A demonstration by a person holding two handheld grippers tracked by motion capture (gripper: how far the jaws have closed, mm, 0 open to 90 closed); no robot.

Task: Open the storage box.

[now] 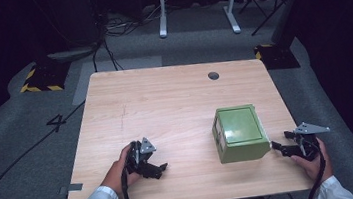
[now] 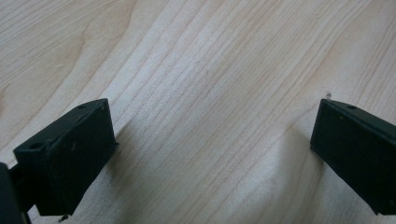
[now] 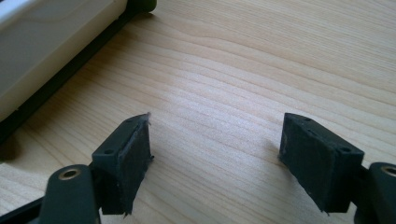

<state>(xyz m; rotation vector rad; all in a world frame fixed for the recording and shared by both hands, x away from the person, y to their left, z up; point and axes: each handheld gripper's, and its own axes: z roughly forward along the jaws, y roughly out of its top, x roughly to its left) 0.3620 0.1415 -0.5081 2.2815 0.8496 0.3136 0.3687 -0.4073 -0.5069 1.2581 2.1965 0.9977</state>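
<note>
A green box [image 1: 238,132] with a flat lid sits on the right half of the wooden table [image 1: 165,106]. My right gripper [image 1: 281,148] rests on the table just right of the box's near corner, open with nothing between its jaws [image 3: 215,158]. In the right gripper view the box's pale side and dark base [image 3: 51,60] fill the upper left. My left gripper [image 1: 160,169] lies near the table's front edge, well left of the box, open over bare wood [image 2: 212,149].
A round grey cable hole [image 1: 213,75] sits near the table's far edge. Beyond the table stand a white desk frame [image 1: 196,1], floor cables and two yellow-and-black striped bases [image 1: 41,77]. The table's right edge runs close to my right gripper.
</note>
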